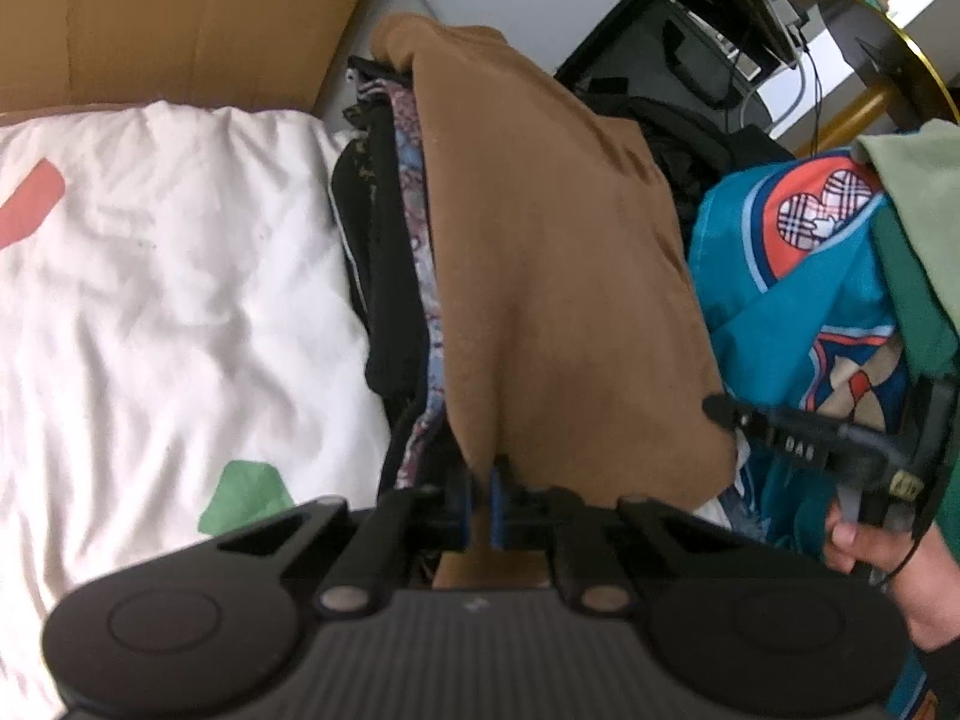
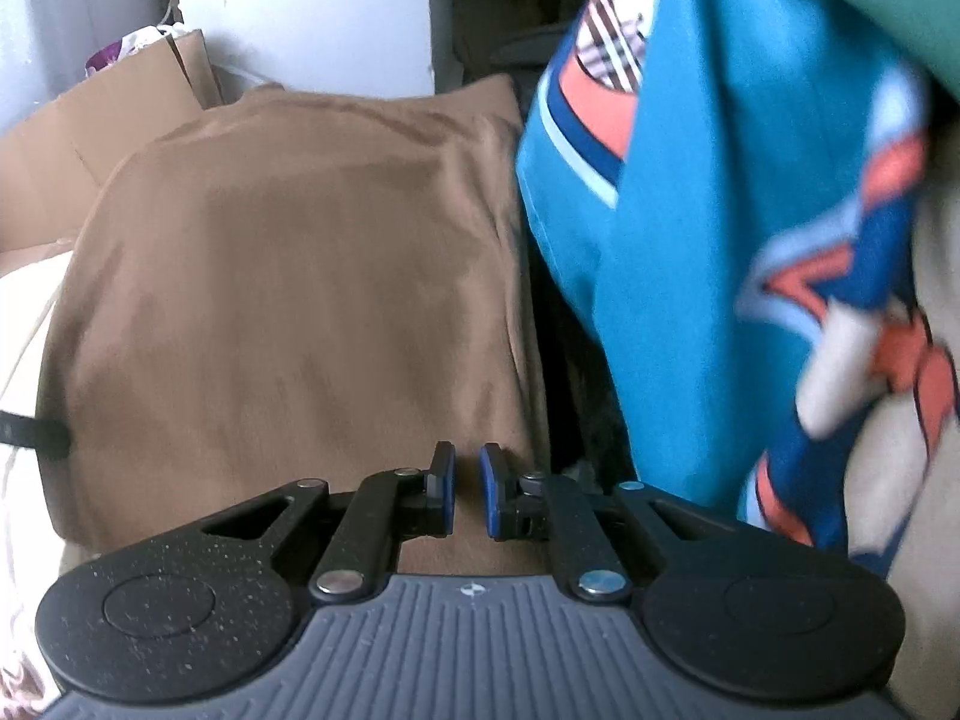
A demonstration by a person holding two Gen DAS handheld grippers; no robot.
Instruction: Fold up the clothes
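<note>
At the far left a cardboard box [image 1: 198, 12] stands behind a white quilt [image 1: 168, 276] with red and green patches, bare cloth that would serve as a folding surface. Just right of it runs a heap of dark and patterned clothes [image 1: 396, 252], and draped over that heap lies the brown garment [image 1: 540, 252], smooth and already doubled into a compact rectangle as seen from the right wrist.

The left gripper [image 1: 482, 501] has its blue pads nearly together on the near hem of the brown garment, a fold of cloth pinched between them, probably to keep the edge from slipping. The right gripper [image 2: 467, 495] sits at the near right corner of the same garment [image 2: 300, 276]; its pads stand slightly apart, and whether any cloth lies between them cannot be told.

To the right hangs a teal shirt [image 1: 810, 276] with orange and white print, with a green cloth [image 1: 918, 192] over it. This fits either a finished fold being set on the pile or the garment being lifted off it.
</note>
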